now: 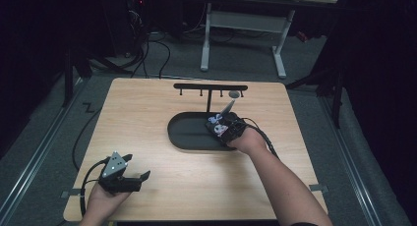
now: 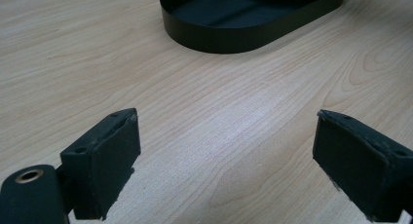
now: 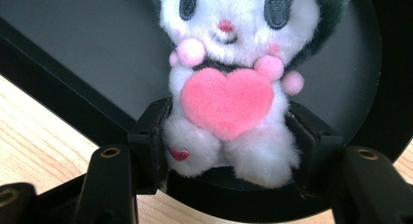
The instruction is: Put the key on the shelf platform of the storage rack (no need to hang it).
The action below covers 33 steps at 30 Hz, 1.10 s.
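A white plush toy (image 3: 226, 95) with grey ears and a pink heart lies at the right end of the black oval tray (image 3: 87, 44). My right gripper (image 3: 226, 146) reaches over the tray's near rim, one jaw on each side of the toy's lower body. The pads sit against the fur without squeezing it, so the gripper is open. From above, the toy (image 1: 215, 121) shows just past the right gripper (image 1: 222, 127). My left gripper (image 1: 139, 166) rests wide open near the table's front left corner, its jaws (image 2: 226, 151) bare over the wood.
A black T-shaped hook stand (image 1: 210, 87) rises behind the tray (image 1: 182, 137), with a small grey round thing (image 1: 234, 94) hanging at its right end. In the left gripper view the tray (image 2: 219, 39) lies ahead across bare wood. Table edges are close behind the left hand.
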Each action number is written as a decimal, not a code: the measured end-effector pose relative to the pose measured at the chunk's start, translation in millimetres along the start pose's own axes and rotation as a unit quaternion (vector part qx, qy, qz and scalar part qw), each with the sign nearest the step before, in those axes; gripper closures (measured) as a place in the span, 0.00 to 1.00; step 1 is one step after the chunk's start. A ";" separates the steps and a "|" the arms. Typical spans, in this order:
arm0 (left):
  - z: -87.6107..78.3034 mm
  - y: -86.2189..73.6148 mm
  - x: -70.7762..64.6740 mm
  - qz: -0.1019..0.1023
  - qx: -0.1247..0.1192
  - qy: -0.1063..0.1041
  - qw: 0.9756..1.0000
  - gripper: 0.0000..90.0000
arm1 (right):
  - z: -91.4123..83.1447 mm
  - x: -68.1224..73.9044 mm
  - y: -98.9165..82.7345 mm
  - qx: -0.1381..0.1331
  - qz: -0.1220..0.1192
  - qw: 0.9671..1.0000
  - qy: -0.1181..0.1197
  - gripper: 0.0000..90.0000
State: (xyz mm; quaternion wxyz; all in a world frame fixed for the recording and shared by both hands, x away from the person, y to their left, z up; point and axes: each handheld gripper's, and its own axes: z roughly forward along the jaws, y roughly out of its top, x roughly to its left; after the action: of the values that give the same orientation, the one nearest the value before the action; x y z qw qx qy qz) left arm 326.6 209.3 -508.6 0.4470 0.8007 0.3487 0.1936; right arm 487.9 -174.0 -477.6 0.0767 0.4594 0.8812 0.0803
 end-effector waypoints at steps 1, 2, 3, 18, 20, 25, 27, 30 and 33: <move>-0.1 0.0 -0.1 0.000 0.000 0.000 1.000 0.12 | -0.7 0.3 0.0 0.000 0.003 1.000 -0.001 0.42; -0.2 0.0 0.0 0.000 0.000 0.000 1.000 0.12 | -1.3 0.4 0.1 0.000 0.005 1.000 0.000 0.40; -0.1 0.0 -0.1 0.000 0.000 0.000 1.000 0.12 | -1.9 0.0 0.2 -0.003 0.002 1.000 0.000 0.38; 1.4 0.0 -0.4 0.003 0.004 -0.001 1.000 0.12 | -20.7 -5.1 -5.1 -0.026 0.020 0.999 0.000 0.33; 1.5 0.0 -0.4 0.004 0.004 0.000 1.000 0.12 | -24.1 -5.6 -6.2 -0.031 0.022 0.999 0.001 0.32; 2.1 0.0 -0.1 0.004 0.008 -0.001 1.000 0.12 | -31.5 -5.0 -9.7 -0.043 0.024 0.999 0.001 0.32; 2.5 -0.1 -0.1 0.005 0.009 -0.002 1.000 0.12 | -35.1 -3.0 -12.0 -0.042 0.027 0.999 0.000 0.31; 3.1 -0.3 -0.4 0.005 0.008 0.000 1.000 0.12 | -38.6 -2.7 -15.2 -0.052 0.021 0.998 0.002 0.31; 3.4 -0.1 -0.8 0.006 0.009 0.000 1.000 0.12 | -39.9 -3.2 -19.5 -0.057 0.024 0.998 0.003 0.31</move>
State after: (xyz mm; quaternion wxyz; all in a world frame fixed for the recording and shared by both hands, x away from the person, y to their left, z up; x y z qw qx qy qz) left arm 328.2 206.7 -510.5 0.4389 0.8065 0.3457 0.1933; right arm 465.8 -190.4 -442.7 0.0979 0.4751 0.8642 0.1335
